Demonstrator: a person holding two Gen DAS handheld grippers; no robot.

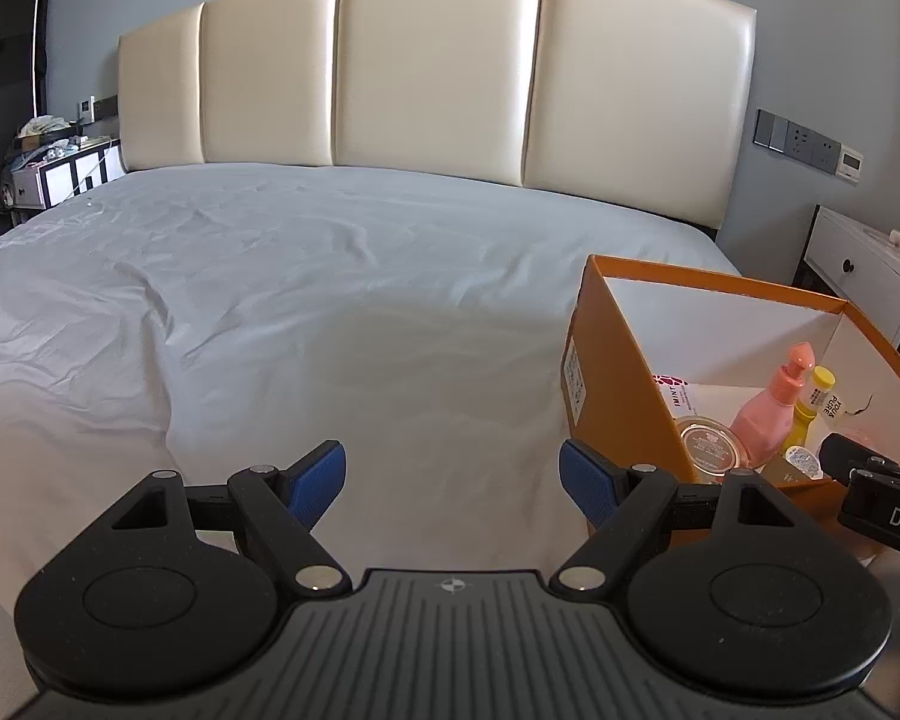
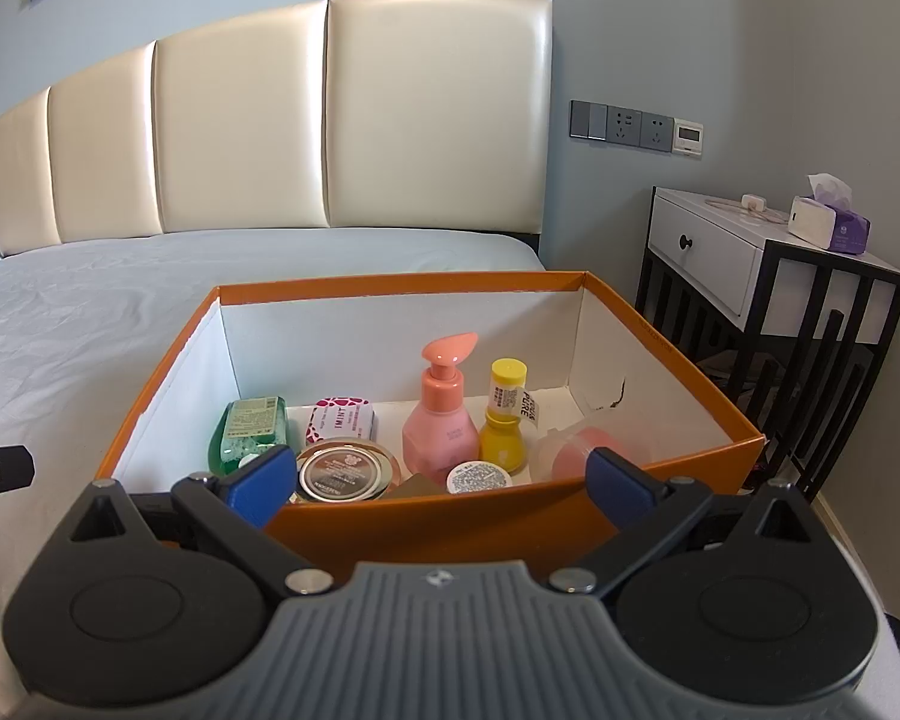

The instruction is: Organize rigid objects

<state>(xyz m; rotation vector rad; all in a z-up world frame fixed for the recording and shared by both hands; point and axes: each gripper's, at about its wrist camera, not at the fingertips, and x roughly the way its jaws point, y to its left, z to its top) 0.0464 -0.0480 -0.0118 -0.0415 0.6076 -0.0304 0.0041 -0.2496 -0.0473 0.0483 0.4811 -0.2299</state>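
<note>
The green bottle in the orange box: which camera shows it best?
The right wrist view: the green bottle lies at the box's left side, its label facing the camera. In the left wrist view the near orange wall hides it completely.

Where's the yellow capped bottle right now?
In the right wrist view, the yellow capped bottle stands upright inside the orange cardboard box, right beside the pink pump bottle.
</note>
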